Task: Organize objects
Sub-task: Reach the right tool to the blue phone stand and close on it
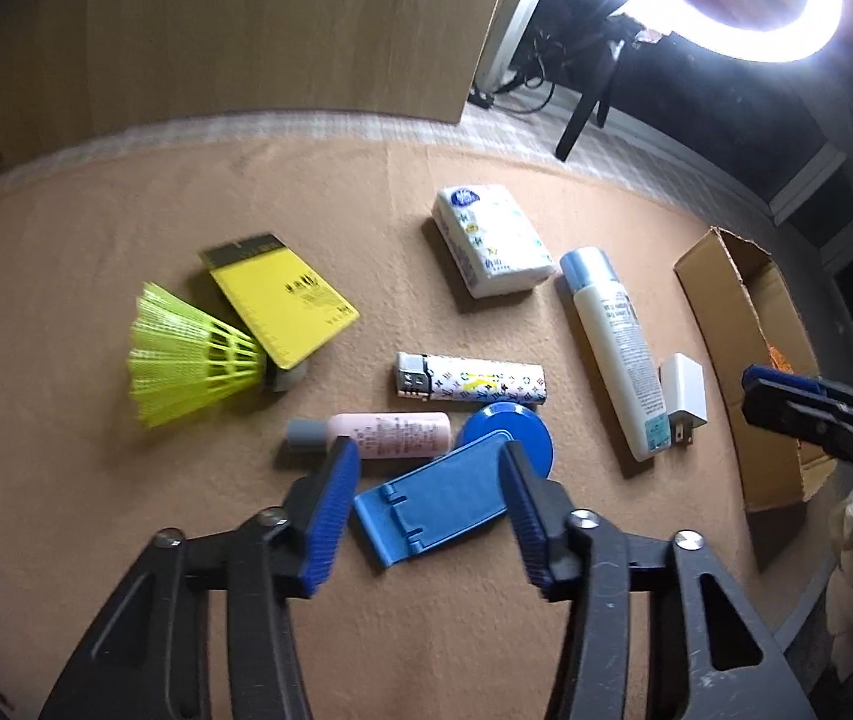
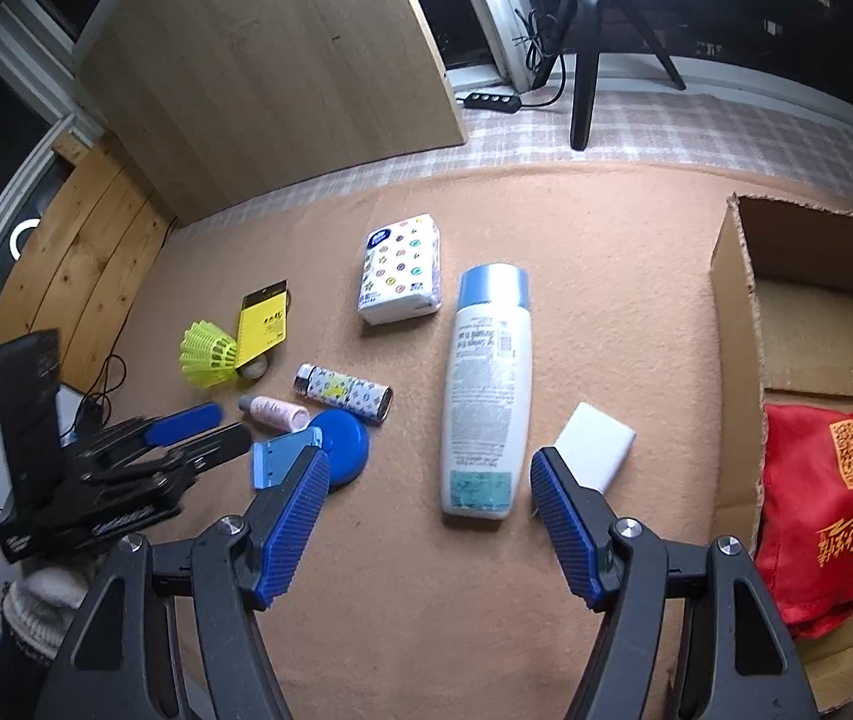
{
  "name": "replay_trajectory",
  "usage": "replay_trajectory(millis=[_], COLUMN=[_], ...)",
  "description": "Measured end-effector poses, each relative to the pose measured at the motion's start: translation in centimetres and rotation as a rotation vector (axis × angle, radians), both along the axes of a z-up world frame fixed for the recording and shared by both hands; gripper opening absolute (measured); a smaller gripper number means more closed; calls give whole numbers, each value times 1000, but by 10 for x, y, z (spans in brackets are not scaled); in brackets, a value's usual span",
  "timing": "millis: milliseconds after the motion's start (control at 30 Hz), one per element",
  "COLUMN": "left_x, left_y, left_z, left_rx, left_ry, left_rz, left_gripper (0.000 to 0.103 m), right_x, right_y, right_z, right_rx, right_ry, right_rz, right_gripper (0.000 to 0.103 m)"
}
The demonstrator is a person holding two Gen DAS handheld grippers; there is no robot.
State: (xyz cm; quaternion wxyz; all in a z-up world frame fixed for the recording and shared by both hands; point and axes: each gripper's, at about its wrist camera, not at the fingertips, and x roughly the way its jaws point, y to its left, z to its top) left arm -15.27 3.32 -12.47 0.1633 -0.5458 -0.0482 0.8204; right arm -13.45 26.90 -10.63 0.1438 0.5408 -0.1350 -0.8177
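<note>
Left hand-held gripper (image 1: pixel 429 462) over tan blanket (image 1: pixel 126 510), wooden board (image 1: pixel 246 30) behind.

A tall white plastic lotion bottle (image 2: pixel 486 396) lies mid-cloth. At its ten o'clock lies the printed tissue pack (image 2: pixel 400 269), at four o'clock the small white charger block (image 2: pixel 597 445), touching or nearly so. At three o'clock stands the open cardboard box (image 2: pixel 738 324) (a red fabric pouch (image 2: pixel 819 516) inside). At nine o'clock lies the patterned lighter (image 2: pixel 345 393).
</note>
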Motion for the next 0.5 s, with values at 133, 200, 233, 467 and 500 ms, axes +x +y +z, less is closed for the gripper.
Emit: replay_trajectory(millis=[133,200,233,467,500], left_x=[-8,-11,-12,-15,-14], left_y=[3,3,3,9,10], left_z=[-12,-15,-17,-26,-28], left_rx=[2,14,20,26,26], left_ry=[-21,-31,-35,-52,-57], left_rz=[-6,-7,-4,-17,-20], left_gripper=[39,37,37,34,34], right_x=[6,8,10,22,24], right_y=[7,10,12,15,16], right_z=[0,0,1,3,3], right_rx=[-19,-21,-25,-37,-39], right_ry=[-13,-14,-14,-15,-15], right_rz=[-23,-33,-37,-46,-48], right_gripper=[66,66,66,66,66])
